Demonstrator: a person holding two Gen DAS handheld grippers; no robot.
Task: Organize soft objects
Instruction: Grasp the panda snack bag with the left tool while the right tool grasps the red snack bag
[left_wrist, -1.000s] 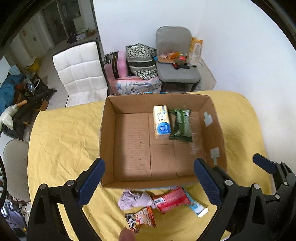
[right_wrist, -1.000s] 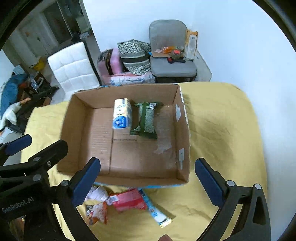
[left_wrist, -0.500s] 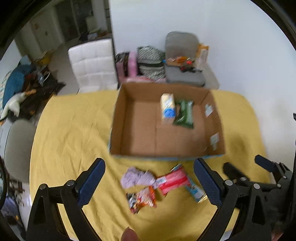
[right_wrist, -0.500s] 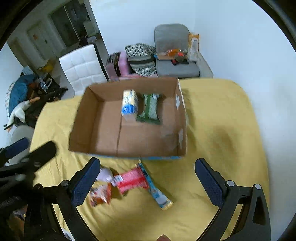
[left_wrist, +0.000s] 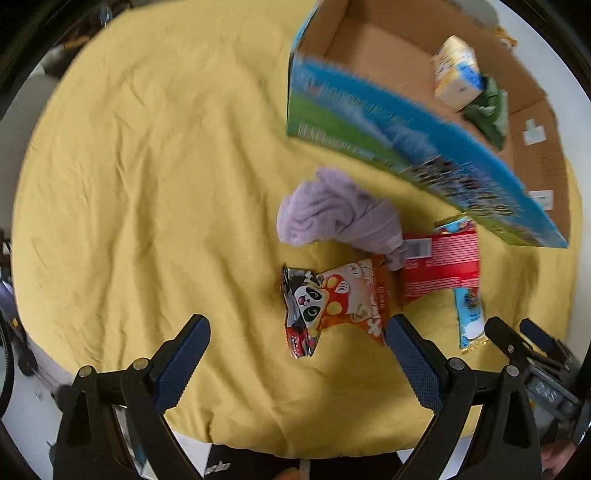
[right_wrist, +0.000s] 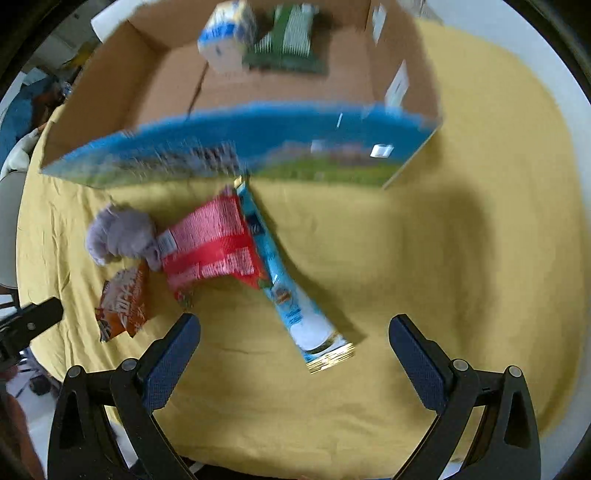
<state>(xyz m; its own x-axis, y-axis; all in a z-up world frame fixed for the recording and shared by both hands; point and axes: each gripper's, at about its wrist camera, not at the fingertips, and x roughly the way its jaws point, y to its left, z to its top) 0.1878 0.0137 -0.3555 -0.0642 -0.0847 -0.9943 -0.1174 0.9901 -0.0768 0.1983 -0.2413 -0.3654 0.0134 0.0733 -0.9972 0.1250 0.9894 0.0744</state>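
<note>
Box (right_wrist: 243, 144) holds tissue pack (right_wrist: 227, 37) beside green packet (right_wrist: 291, 42).

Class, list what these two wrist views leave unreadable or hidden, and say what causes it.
- Printing on the box's outer wall: motion blur, both views.
- Red packet: its left end lies under the purple cloth, left view.
- Green packet: partly behind the box wall, left view.
- Long blue packet: its far end sits against the box, join blurred, right view.
</note>
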